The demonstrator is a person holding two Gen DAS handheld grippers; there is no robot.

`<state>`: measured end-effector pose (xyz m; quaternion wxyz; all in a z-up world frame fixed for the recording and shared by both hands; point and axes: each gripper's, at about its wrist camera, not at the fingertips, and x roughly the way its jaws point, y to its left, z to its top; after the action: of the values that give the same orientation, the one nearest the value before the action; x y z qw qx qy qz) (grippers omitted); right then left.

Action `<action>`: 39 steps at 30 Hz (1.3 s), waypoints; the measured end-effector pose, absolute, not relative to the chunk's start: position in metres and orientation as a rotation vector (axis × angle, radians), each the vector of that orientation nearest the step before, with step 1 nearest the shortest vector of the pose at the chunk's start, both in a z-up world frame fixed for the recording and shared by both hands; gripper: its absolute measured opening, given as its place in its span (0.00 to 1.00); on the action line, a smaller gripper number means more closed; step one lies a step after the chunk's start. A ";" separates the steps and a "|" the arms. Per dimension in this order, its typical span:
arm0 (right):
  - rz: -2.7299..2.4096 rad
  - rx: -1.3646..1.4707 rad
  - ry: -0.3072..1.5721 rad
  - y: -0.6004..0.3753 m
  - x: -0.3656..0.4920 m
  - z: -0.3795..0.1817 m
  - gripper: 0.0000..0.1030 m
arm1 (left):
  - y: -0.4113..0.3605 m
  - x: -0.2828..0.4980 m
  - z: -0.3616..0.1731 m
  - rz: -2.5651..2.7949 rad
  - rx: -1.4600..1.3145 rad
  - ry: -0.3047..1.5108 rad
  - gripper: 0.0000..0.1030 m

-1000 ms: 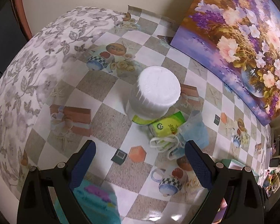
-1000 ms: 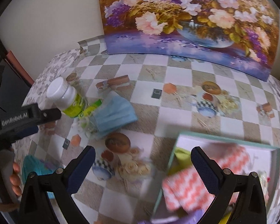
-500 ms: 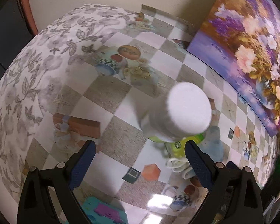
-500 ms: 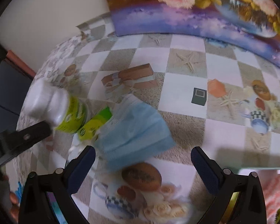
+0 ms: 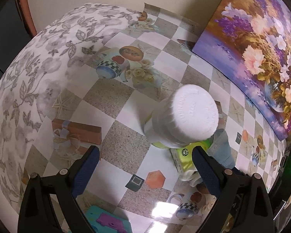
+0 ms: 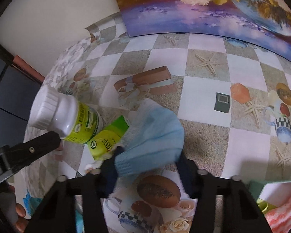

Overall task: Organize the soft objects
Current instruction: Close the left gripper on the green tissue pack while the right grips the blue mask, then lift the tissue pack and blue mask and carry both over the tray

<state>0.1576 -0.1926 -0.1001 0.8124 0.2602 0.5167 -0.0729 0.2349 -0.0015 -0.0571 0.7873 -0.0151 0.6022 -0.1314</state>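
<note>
Checkered tablecloth [image 6: 203, 81]; right gripper [image 6: 147, 161] closing on blue face mask [image 6: 155, 134]

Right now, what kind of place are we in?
Probably a home, at a table pushed to a wall: patterned tablecloth, flower painting leaning on the wall, and household bits like a pill bottle and blue face mask.
</note>
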 end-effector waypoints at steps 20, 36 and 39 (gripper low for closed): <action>-0.184 0.533 0.988 -0.231 0.107 -0.051 0.08 | -0.067 0.219 -0.082 -0.320 0.071 1.336 0.93; -0.178 0.561 0.946 -0.255 0.080 -0.042 0.07 | -0.087 0.221 -0.104 -0.225 0.069 1.291 0.73; -0.197 0.559 0.940 -0.257 0.069 -0.033 0.07 | -0.084 0.214 -0.096 -0.263 0.038 1.292 0.73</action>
<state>0.0687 -0.2572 -0.0330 0.8497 0.2653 0.4460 -0.0934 0.2140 -0.0842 -0.0957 0.7904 0.0175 0.6000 -0.1221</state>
